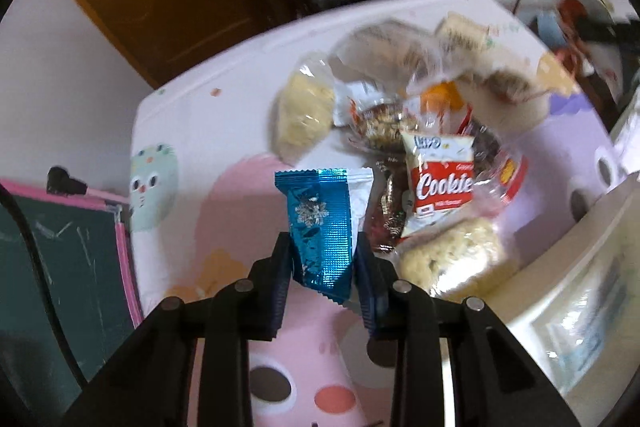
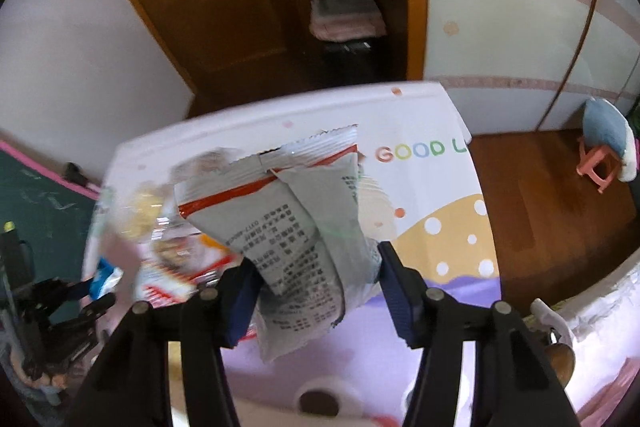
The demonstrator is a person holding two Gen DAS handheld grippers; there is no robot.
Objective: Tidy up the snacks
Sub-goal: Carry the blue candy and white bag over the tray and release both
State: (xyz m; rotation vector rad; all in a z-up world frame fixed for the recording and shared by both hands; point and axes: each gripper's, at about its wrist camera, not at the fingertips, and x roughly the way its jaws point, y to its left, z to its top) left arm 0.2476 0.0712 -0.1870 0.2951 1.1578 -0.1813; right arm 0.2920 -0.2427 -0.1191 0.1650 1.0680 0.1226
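Observation:
My left gripper is shut on a blue foil snack packet with a snowflake print, held upright above the table. Beyond it lies a pile of snacks: a red and white Cookies pack, dark brown wrapped sweets, and pale rice-cake packs. My right gripper is shut on a grey and red snack bag with printed text, held above the table. The snack pile shows blurred at its left, with the other gripper beside it.
The table wears a pastel cartoon cloth, also in the right wrist view. A green chalkboard with pink frame stands at the left. A wooden door and shelves are behind. A white appliance sits at the right.

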